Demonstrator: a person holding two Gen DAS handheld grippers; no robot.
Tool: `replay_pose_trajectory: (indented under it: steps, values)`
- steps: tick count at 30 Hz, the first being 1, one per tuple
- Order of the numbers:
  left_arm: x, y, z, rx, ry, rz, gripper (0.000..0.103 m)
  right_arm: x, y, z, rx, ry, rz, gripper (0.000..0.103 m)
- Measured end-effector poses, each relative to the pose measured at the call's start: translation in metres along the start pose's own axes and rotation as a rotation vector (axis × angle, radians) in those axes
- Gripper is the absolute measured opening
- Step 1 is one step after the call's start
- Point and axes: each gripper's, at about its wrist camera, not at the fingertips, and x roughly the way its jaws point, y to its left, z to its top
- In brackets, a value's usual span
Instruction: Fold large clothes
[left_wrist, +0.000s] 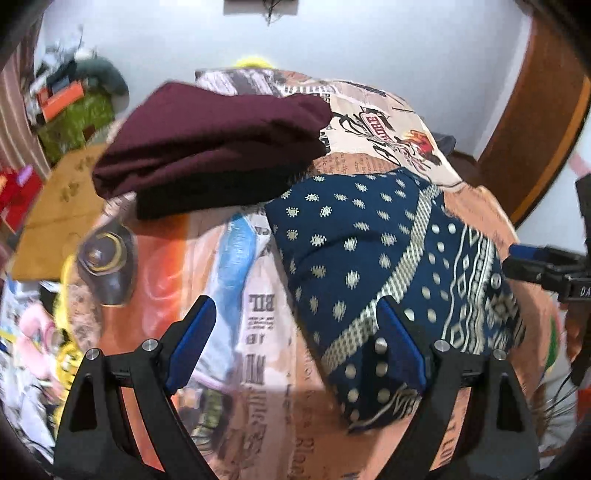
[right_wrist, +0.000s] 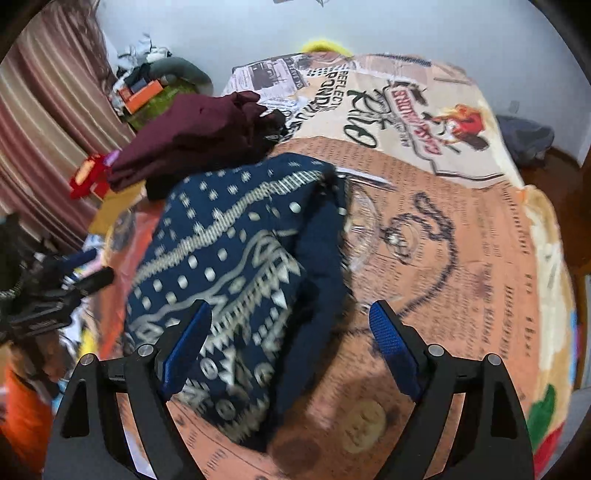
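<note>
We hover both over the folded navy patterned garment (left_wrist: 391, 258), which lies on the newspaper-print bedsheet (right_wrist: 461, 258) just at five o'clock of the folded maroon garment (left_wrist: 210, 140). Our left hand-held gripper (left_wrist: 295, 339) and right hand-held gripper (right_wrist: 291, 343) are both released, jaws spread and empty. To finish this fold well, we should probably pinch the near edge at both corners and keep them level.

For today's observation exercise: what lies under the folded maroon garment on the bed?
Under the folded maroon garment a black folded garment shows along its near edge; both rest on the printed bedsheet. How far the black garment extends beneath is covered.
</note>
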Motion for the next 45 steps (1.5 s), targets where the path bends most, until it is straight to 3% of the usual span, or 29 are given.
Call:
replay_pose_trajectory:
  steps: [7,11,17,23,24,27,29,32,36,45]
  values:
    - [0.050,0.006,0.005,-0.132,0.117,-0.222,0.088,0.051,-0.023,0.008,0.098,0.107,0.065,0.085]
    - [0.079,0.014,0.009,-0.222,0.174,-0.348,0.091,0.075,-0.041,0.010,0.180,0.165,0.162,0.089]
    - [0.119,0.022,0.018,-0.318,0.231,-0.430,0.096,0.098,-0.056,0.023,0.231,0.197,0.253,0.089]
    - [0.134,0.020,0.024,-0.328,0.235,-0.468,0.096,0.110,-0.059,0.033,0.273,0.202,0.336,0.089]
    - [0.135,0.019,0.025,-0.328,0.236,-0.473,0.096,0.111,-0.059,0.034,0.275,0.195,0.345,0.088]
    - [0.136,0.022,0.028,-0.334,0.238,-0.473,0.092,0.112,-0.055,0.034,0.283,0.192,0.366,0.069]
    - [0.129,0.022,0.028,-0.317,0.228,-0.463,0.086,0.107,-0.051,0.032,0.279,0.185,0.365,0.051]
    - [0.116,0.019,0.027,-0.279,0.210,-0.453,0.076,0.092,-0.042,0.028,0.259,0.161,0.357,0.036]
    - [0.086,0.014,0.028,-0.241,0.191,-0.461,0.064,0.069,-0.023,0.027,0.218,0.133,0.310,0.033]
    - [-0.015,0.020,0.054,-0.142,0.014,-0.432,0.059,-0.008,0.040,0.038,0.076,-0.017,0.258,0.032]
